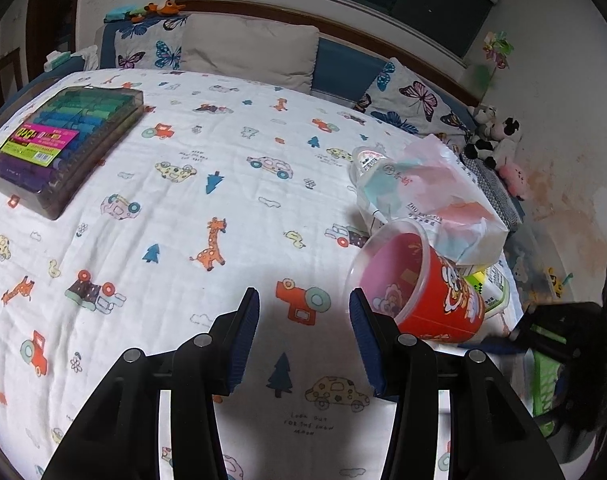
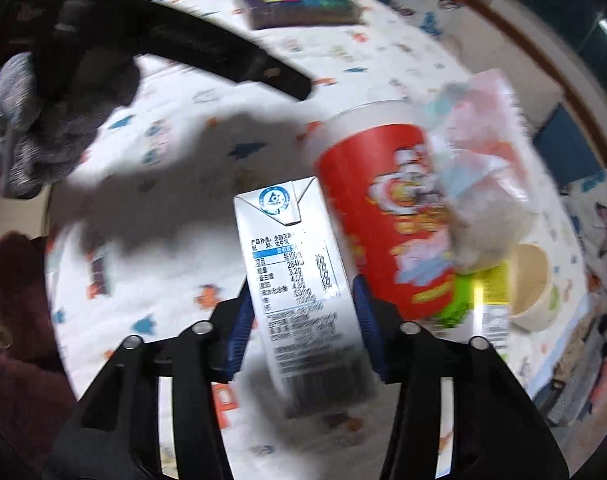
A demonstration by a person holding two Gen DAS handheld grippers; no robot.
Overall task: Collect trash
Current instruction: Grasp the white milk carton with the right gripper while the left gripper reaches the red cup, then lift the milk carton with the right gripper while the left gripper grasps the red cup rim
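A red paper cup [image 1: 419,284] lies on its side on the bed sheet, mouth toward my left gripper [image 1: 305,344], which is open and empty just left of it. A white plastic bag [image 1: 427,196] with coloured scraps lies behind the cup, with a small clear lidded cup [image 1: 369,160] at its far end. My right gripper [image 2: 303,320] is shut on a white milk carton [image 2: 299,284], held above the sheet beside the red cup [image 2: 387,220] and the bag [image 2: 483,184]. A yellow-green carton [image 2: 487,296] lies under the cup; it also shows in the left wrist view [image 1: 489,288].
A box of coloured markers [image 1: 59,140] sits at the far left of the bed. Pillows [image 1: 247,50] line the headboard and plush toys [image 1: 499,144] sit at the right by the wall. A beige bowl [image 2: 531,284] lies at the right. A green chair [image 1: 551,384] stands beside the bed.
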